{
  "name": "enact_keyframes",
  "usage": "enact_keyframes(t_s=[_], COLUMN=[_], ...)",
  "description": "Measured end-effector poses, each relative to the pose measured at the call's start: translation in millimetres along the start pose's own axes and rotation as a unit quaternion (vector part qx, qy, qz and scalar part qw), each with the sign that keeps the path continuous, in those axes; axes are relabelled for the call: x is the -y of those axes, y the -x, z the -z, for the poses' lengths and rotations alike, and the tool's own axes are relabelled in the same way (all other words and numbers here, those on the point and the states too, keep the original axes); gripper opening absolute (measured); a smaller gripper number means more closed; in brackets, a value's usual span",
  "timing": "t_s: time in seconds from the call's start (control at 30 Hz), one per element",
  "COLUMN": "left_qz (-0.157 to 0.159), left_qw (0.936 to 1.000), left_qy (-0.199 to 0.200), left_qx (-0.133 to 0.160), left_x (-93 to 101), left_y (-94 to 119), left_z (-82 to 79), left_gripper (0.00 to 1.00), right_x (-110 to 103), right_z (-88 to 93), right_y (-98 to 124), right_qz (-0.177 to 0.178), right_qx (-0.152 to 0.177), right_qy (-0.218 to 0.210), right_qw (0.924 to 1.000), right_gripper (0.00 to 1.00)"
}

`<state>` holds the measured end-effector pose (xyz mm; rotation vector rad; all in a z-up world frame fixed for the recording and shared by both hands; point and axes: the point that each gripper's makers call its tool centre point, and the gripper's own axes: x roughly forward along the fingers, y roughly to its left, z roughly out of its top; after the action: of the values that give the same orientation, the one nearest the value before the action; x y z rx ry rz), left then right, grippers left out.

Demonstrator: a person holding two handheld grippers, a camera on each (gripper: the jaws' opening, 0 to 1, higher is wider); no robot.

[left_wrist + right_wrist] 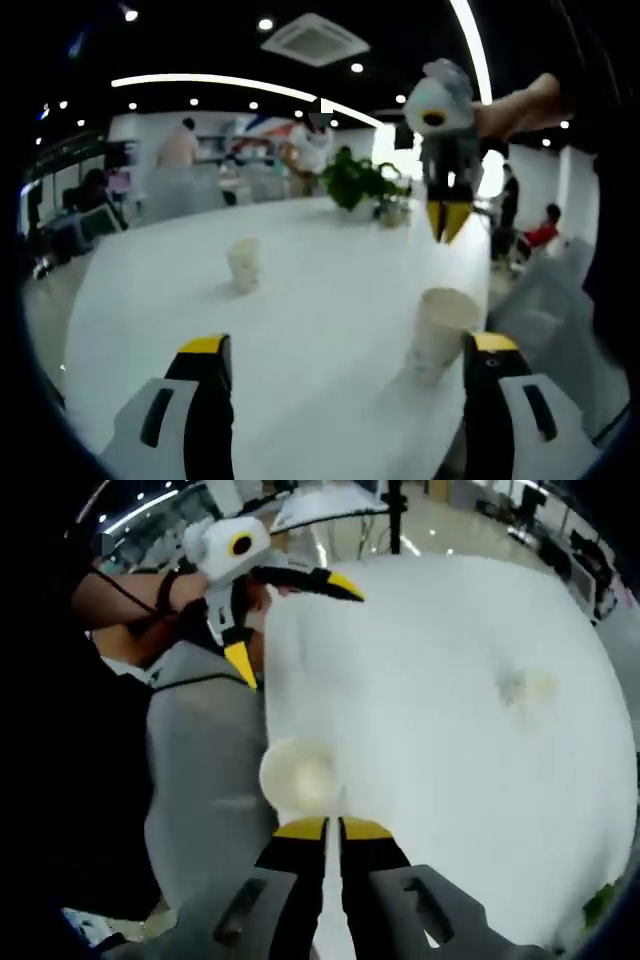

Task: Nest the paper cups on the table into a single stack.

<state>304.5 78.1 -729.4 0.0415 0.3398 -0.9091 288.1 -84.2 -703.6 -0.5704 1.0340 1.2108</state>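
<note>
Left gripper (345,350) spread, right gripper (333,828) closed.

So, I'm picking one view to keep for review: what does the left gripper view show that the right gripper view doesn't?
Left gripper view alone: a potted plant at the table's far side, people beyond it, ceiling lights.

Right gripper view alone: the near cup's open mouth from above, and the person's grey top beside the table.

Shared: the white table, the near cup, the far cup, the left gripper open and the right gripper shut.
</note>
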Motion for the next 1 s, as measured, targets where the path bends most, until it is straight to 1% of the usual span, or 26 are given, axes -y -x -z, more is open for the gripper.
enact_keyframes(t_s=[0.03,0.07,0.13,0.17,0.27,0.3,0.33,0.37,0.4,0.43,0.5,0.57,0.6,0.63,0.67,0.7,0.73,0.8,0.87,0.93,0.97,1.0], left_qz=[-0.003,-0.003,-0.002,0.0,0.003,0.005,0.008,0.009,0.012,0.014,0.018,0.019,0.019,0.019,0.018,0.016,0.015,0.014,0.011,0.008,0.006,0.004], left_qw=[1.0,1.0,1.0,1.0,1.0,1.0,1.0,0.9999,0.9999,0.9999,0.9997,0.9996,0.9996,0.9996,0.9996,0.9996,0.9997,0.9997,0.9996,0.9996,0.9996,0.9997], left_qy=[0.0,0.0,0.0,0.005,0.004,0.003,0.001,-0.001,-0.003,-0.003,-0.007,-0.012,-0.012,-0.011,-0.011,-0.011,-0.01,-0.01,-0.013,-0.015,-0.015,-0.014], left_qx=[0.002,0.002,0.003,0.005,-0.002,-0.003,-0.005,-0.005,-0.007,-0.009,-0.012,-0.018,-0.018,-0.018,-0.018,-0.018,-0.017,-0.017,-0.022,-0.023,-0.024,-0.02], left_x=[-1.3,-1.4,-1.0,-0.2,2.5,3.9,6.2,7.9,10.0,11.1,13.2,13.2,13.0,12.4,11.2,10.4,9.9,9.0,6.5,2.6,0.9,-1.2], left_y=[0.3,0.4,-0.3,-0.8,-3.0,-3.8,-4.9,-5.5,-6.4,-7.0,-7.5,-7.3,-6.8,-6.6,-6.3,-5.6,-5.1,-4.6,-4.2,-3.5,-3.1,-2.3], left_z=[-2.1,-3.6,-6.5,-7.6,-7.4,-7.9,-9.1,-10.5,-11.9,-12.3,-13.1,-14.1,-15.4,-16.3,-17.7,-19.5,-20.9,-22.7,-22.9,-25.2,-26.8,-30.6], left_gripper=[0.95,0.95,0.95,0.95,0.95,0.95,0.95,0.95,0.95,0.95,0.95,0.95,0.95,0.95,0.95,0.95,0.95,0.95,0.95,0.95,0.95,0.95], right_x=[5.7,10.1,16.7,18.9,20.1,20.3,21.0,21.6,19.3,18.0,18.4,19.7,23.1,23.8,28.6,32.1,35.4,37.7,40.6,43.2,44.8,46.6], right_z=[1.2,2.2,6.0,7.9,13.3,13.2,13.8,15.0,18.7,18.6,25.0,28.3,33.3,34.2,39.4,42.0,44.9,52.5,59.8,64.6,70.6,71.4], right_y=[3.7,8.8,15.2,17.5,19.3,20.1,20.8,21.4,20.3,19.8,19.3,20.2,22.1,22.6,25.6,27.5,30.6,31.8,33.3,32.5,30.7,30.2], right_qz=[0.018,0.039,0.066,0.077,0.094,0.101,0.107,0.115,0.114,0.115,0.125,0.131,0.142,0.145,0.16,0.172,0.184,0.192,0.201,0.203,0.204,0.207], right_qx=[0.017,0.044,0.07,0.089,0.119,0.137,0.146,0.153,0.155,0.162,0.169,0.182,0.195,0.199,0.208,0.211,0.224,0.228,0.236,0.245,0.236,0.237], right_qy=[-0.005,-0.012,-0.027,-0.037,-0.072,-0.084,-0.084,-0.083,-0.074,-0.062,-0.069,-0.08,-0.089,-0.092,-0.096,-0.096,-0.102,-0.106,-0.113,-0.122,-0.15,-0.148], right_qw=[0.9997,0.9982,0.995,0.9924,0.9858,0.9818,0.9798,0.9781,0.9784,0.9781,0.9754,0.9712,0.9664,0.9649,0.9602,0.9573,0.9515,0.9486,0.944,0.9402,0.9381,0.9374], right_gripper=[0.01,0.02,0.04,0.05,0.07,0.07,0.07,0.07,0.07,0.09,0.12,0.13,0.14,0.16,0.2,0.25,0.28,0.34,0.38,0.46,0.52,0.56])
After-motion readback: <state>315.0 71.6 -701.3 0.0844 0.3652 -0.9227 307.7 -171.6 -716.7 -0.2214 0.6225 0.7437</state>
